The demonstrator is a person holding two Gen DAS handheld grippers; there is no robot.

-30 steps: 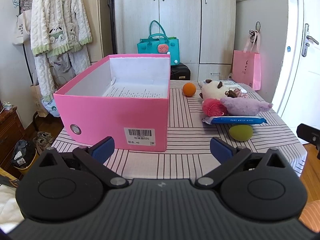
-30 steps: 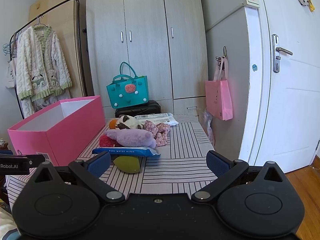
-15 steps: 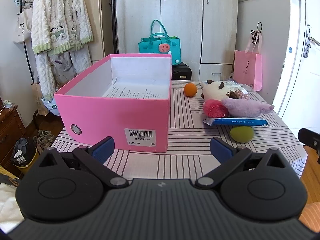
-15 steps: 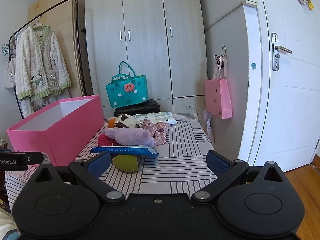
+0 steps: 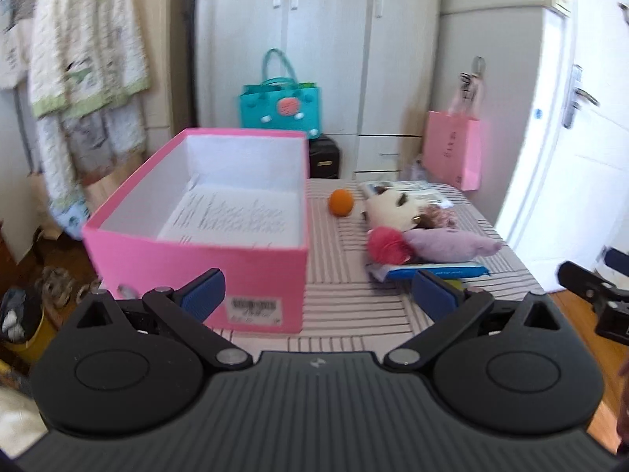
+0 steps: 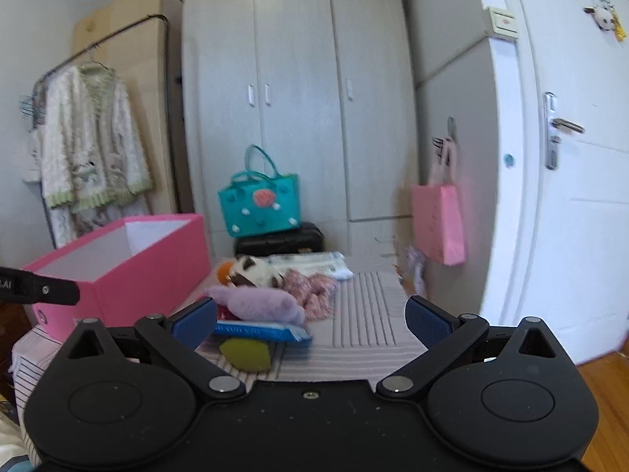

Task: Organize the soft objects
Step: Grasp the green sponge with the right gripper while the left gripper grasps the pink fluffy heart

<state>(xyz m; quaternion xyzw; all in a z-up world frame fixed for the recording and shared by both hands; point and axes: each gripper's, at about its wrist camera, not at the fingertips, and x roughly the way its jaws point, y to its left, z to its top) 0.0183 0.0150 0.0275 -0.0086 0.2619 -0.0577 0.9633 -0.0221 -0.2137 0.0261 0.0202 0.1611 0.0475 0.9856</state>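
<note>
An open pink box (image 5: 220, 259) (image 6: 129, 271) with a white inside stands on the striped table (image 5: 346, 295), left of a heap of soft toys. The heap holds a purple plush (image 5: 452, 244) (image 6: 255, 303), a red pom (image 5: 387, 244), a white-and-brown plush (image 5: 389, 208) (image 6: 251, 269), a pink floral scrunchie (image 6: 310, 287), an orange ball (image 5: 340, 203) and a green ball (image 6: 247, 352). My left gripper (image 5: 318, 295) is open in front of the box. My right gripper (image 6: 310, 320) is open, short of the heap. Neither holds anything.
A blue wet-wipes pack (image 5: 432, 269) (image 6: 259, 330) lies under the purple plush. Behind the table are a wardrobe (image 6: 298, 110), a teal bag (image 5: 281, 106), a pink paper bag (image 6: 438, 228) and a coat rack (image 5: 78, 59). A white door (image 6: 570, 196) is at the right.
Both views have shifted and blurred: the left gripper has risen and looks more down into the box, the right has moved closer to the toy heap. Both stay open.
</note>
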